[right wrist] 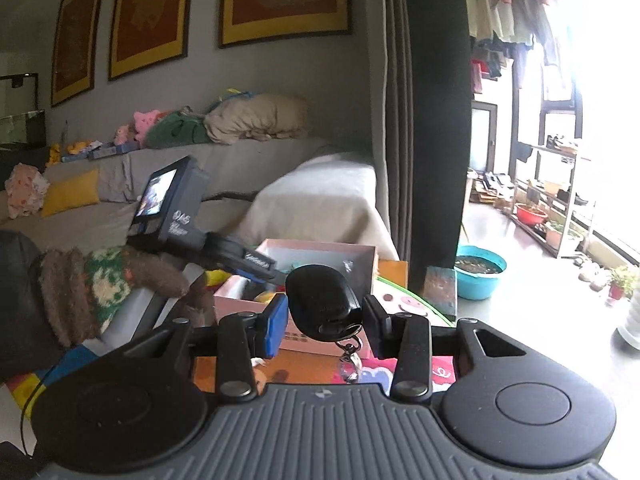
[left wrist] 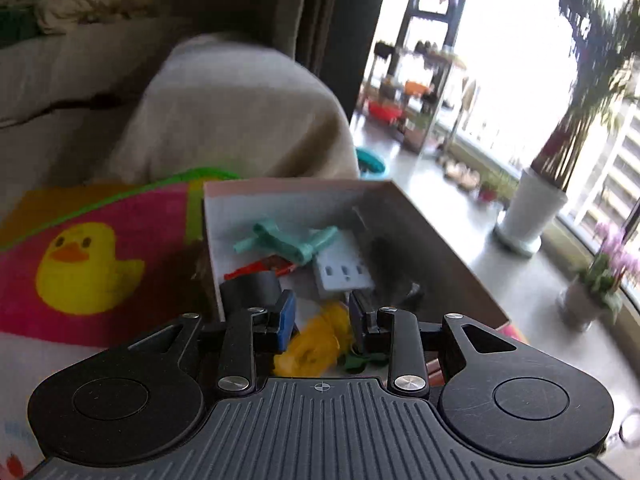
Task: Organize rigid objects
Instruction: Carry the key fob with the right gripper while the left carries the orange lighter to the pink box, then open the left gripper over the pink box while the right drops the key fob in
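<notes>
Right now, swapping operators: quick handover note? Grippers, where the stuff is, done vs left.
Right gripper: shut on a black key fob, key ring dangling, in front of the pink box.
Left gripper: nothing held, jaws nearly together, over the box.
Done: teal plastic parts, white power strip, red item and yellow item lie in the box.
Left: drop the fob in. Other loose items can't be seen from here.
</notes>
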Action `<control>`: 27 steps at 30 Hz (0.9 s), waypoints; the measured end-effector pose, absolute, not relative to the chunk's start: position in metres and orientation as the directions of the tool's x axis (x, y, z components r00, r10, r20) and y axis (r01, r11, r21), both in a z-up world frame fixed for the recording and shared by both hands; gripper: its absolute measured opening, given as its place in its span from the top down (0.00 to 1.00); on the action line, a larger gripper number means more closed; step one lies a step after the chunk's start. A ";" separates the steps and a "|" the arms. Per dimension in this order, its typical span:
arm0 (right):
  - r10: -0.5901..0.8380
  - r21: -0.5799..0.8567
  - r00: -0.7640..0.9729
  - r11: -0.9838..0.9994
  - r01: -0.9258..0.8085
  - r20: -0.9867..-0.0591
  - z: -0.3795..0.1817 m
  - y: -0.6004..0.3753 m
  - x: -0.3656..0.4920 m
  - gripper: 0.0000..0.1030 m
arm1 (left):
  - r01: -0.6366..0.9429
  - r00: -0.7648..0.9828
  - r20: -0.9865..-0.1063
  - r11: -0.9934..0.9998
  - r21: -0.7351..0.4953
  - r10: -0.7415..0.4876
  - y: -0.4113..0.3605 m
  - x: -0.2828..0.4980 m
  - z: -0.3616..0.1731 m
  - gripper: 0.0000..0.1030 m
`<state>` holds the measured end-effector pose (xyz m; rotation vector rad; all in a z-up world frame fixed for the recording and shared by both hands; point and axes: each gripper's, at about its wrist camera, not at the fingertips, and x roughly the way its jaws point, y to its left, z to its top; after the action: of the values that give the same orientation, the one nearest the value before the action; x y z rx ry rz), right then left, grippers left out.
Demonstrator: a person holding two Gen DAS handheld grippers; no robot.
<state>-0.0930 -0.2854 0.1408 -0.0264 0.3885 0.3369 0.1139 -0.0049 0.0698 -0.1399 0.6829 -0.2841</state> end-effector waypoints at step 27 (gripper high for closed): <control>0.247 0.047 0.811 0.964 -0.263 -0.530 0.126 -0.200 0.064 0.28 | 0.028 0.780 -0.599 0.967 -0.255 -0.180 0.123 -0.058 0.011 0.69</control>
<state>0.0636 -0.2004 0.1255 -0.0285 0.5624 0.2723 -0.0580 0.1228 0.0113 -0.2387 0.6676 -0.1134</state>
